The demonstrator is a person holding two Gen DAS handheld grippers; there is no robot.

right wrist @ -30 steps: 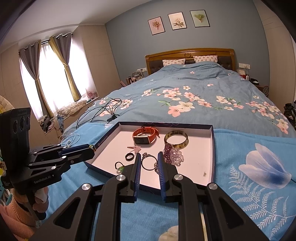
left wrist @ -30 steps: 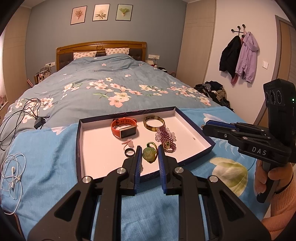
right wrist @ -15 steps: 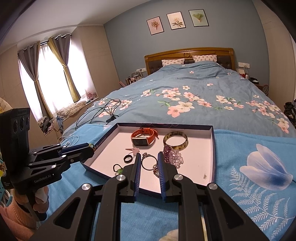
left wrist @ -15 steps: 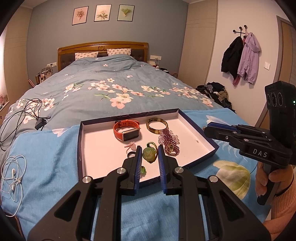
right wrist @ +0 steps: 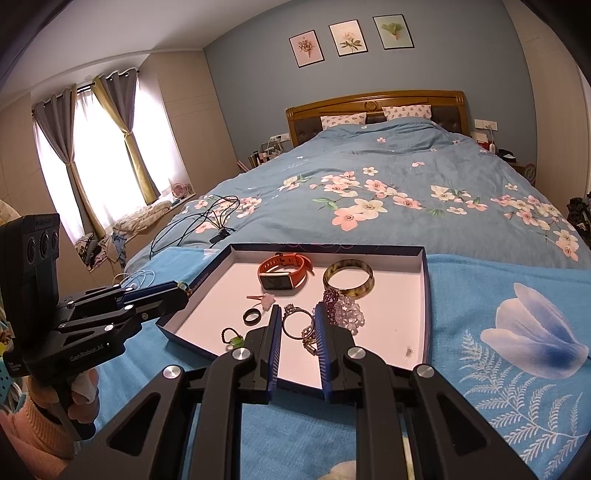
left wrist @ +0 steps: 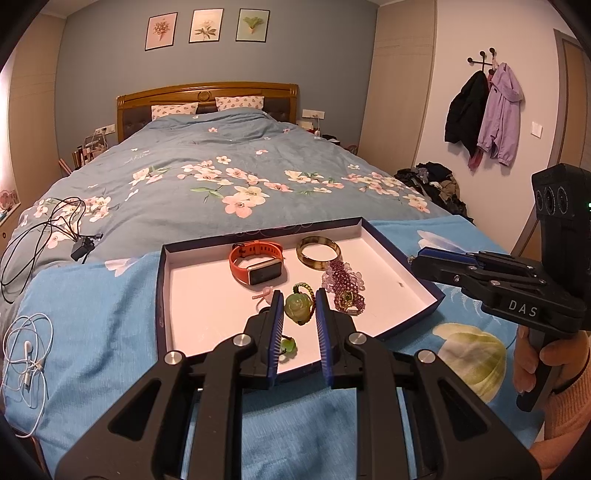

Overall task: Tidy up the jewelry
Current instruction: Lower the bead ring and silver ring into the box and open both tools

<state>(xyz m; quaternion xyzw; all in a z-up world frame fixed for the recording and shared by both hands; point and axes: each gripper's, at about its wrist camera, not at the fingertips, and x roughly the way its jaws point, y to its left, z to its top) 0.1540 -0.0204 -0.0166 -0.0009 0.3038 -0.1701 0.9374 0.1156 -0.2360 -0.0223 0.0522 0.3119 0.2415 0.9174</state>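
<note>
Jewelry lies in a shallow navy tray (left wrist: 406,254) on a blue blanket (left wrist: 92,325) at the foot of a bed. A green pendant (left wrist: 297,309) shows between the parted fingers of the left gripper (left wrist: 298,300); whether they touch it is unclear. A silver ring (right wrist: 297,323) shows between the right gripper (right wrist: 297,318) fingers, also parted. Counted: one orange watch (left wrist: 257,261), one bangle (left wrist: 318,251), one purple bead cluster (left wrist: 342,276), one black ring (right wrist: 252,316). Three framed prints (left wrist: 207,26) hang on the wall.

A home bedroom — made bed (left wrist: 221,177), curtained window (right wrist: 99,155).
</note>
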